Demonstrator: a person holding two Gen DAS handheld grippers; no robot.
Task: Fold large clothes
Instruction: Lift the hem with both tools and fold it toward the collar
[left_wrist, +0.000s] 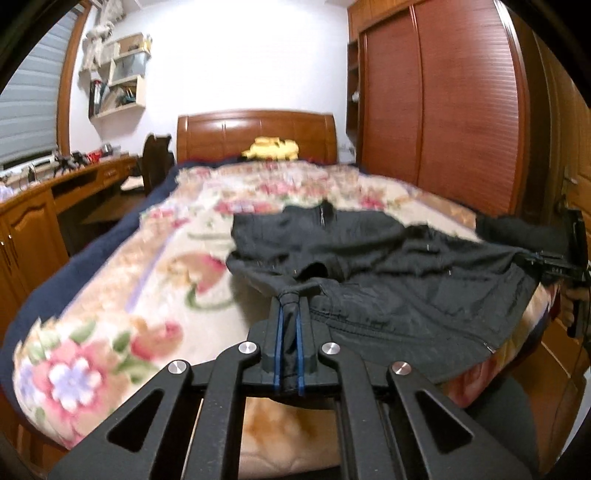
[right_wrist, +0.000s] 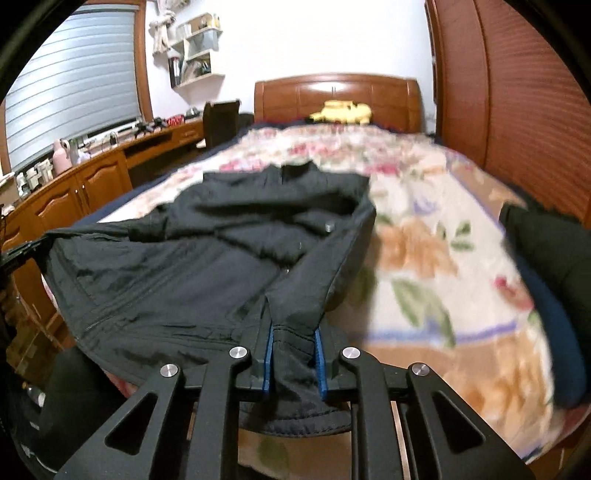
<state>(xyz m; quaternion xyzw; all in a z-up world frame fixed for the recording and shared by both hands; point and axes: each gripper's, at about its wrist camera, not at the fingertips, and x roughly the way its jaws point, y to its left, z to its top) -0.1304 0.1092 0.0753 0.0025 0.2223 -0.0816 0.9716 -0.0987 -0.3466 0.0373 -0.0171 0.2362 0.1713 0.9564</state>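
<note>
A black jacket (left_wrist: 388, 258) (right_wrist: 207, 266) lies rumpled on the near end of the bed's floral blanket (left_wrist: 166, 266) (right_wrist: 424, 240). Its collar points toward the headboard and its hem is lifted at both near corners. My left gripper (left_wrist: 290, 301) is shut on the left hem corner, with a thin fold pinched between its blue pads. My right gripper (right_wrist: 292, 330) is shut on a thicker bunch of hem at the right corner. Each gripper shows at the edge of the other's view: the right gripper (left_wrist: 543, 263) and the left gripper (right_wrist: 26, 251), both with cloth stretched to them.
A wooden desk (left_wrist: 74, 184) with cabinets runs along the left wall, with a dark chair (left_wrist: 157, 158) at it. A tall wardrobe (left_wrist: 443, 110) stands close on the right. A yellow toy (left_wrist: 271, 147) sits at the headboard. A dark bundle (right_wrist: 546, 266) lies on the bed's right edge.
</note>
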